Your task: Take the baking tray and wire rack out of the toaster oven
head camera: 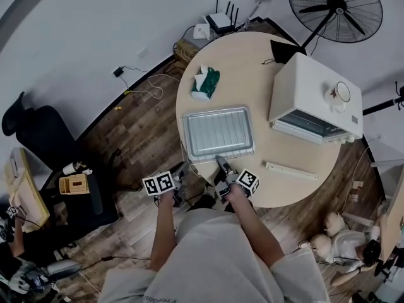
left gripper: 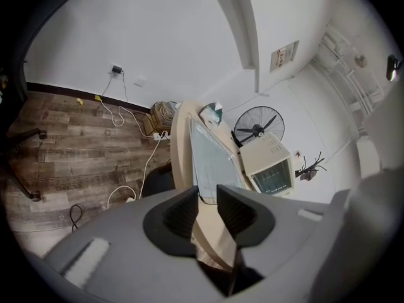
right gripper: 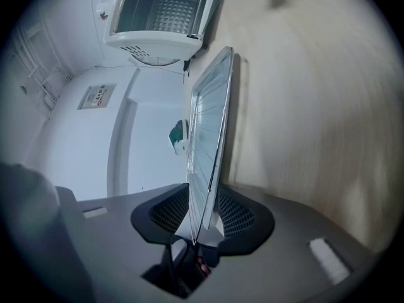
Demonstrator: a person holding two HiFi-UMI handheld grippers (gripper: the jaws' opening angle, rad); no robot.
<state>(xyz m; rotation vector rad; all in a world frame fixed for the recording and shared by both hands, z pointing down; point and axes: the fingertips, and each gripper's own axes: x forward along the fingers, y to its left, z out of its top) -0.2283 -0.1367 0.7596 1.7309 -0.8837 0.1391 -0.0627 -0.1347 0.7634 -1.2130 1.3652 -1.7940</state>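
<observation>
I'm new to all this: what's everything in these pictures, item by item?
round light wooden table: one, pale, centre.
silver metal baking tray: one, silver, table's near side.
wire rack: one, silver, apparently in the tray.
white toaster oven: one, white, table's right, door open.
long flat strip: one, cream, before the oven.
green and white bundle: one, table's far-left edge.
black standing fan: one, black, beyond the table.
black office chair: one, black, left floor.
left gripper: one, grey, jaws apart, empty, by tray's corner.
right gripper: one, grey, jaws apart around tray's near rim.
</observation>
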